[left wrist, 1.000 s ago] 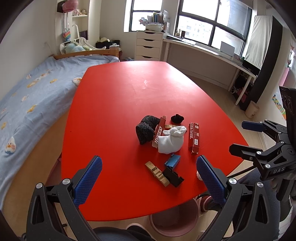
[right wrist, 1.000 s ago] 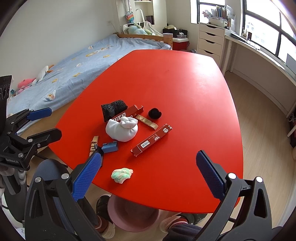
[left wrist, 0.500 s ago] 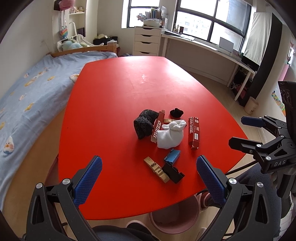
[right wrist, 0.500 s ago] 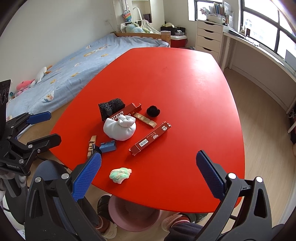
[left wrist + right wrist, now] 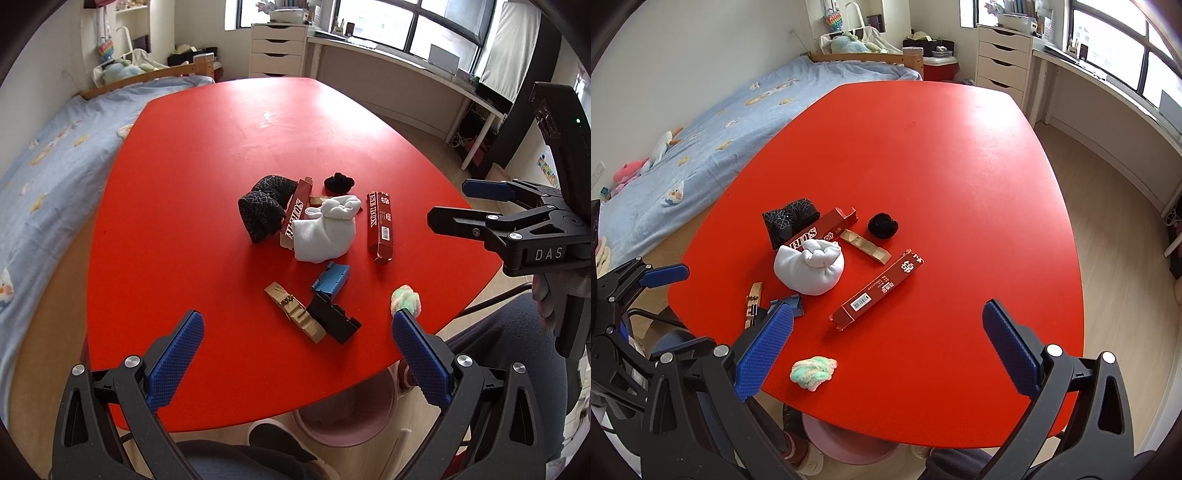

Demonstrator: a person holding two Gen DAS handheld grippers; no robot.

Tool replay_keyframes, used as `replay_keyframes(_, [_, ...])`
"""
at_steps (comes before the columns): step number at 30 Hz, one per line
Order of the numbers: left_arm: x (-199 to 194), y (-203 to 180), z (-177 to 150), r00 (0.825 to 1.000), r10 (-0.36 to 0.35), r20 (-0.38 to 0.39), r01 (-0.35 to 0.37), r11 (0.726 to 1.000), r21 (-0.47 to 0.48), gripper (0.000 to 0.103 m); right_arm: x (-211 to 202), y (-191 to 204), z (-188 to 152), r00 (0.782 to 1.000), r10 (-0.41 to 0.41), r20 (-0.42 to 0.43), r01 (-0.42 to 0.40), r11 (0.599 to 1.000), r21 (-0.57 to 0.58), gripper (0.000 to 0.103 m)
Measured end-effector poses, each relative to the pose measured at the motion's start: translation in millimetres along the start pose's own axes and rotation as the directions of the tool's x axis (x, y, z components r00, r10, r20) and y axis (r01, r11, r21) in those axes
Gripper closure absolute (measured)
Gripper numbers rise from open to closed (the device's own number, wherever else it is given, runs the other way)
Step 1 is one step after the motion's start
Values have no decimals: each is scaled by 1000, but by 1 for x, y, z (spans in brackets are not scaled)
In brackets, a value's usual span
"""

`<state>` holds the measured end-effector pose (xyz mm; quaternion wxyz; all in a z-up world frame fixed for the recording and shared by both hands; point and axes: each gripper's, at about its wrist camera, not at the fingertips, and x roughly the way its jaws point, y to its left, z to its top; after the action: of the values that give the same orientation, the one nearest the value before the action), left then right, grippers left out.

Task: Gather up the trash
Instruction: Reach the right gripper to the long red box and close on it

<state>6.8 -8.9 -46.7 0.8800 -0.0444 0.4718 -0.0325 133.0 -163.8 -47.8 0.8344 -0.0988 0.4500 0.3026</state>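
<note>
Both tools hang above the near edge of the red tabletop, spread wide and holding nothing: the left tool and the right tool. The trash lies in a loose cluster: two red boxes, a white bundle, a black sock, a black puff, wooden pieces and a pastel ball. A pink bin sits under the edge.

The step in hand looks like choosing a first piece. The ball, alone and nearest the bin, seems easiest: the right tool should drop straight over it, straddle it, and close gently, keeping clear of the edge.
</note>
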Motion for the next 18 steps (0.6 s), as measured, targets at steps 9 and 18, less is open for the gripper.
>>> replay_keyframes(9, [17, -16, 2, 999, 12, -30, -13, 1000, -18, 6, 38, -5, 7, 997, -32, -64, 33, 999, 16, 3])
replay_keyframes(18, [32, -19, 2, 999, 5, -38, -7, 997, -71, 24, 61, -5, 10, 994, -65, -85, 67, 997, 27, 3])
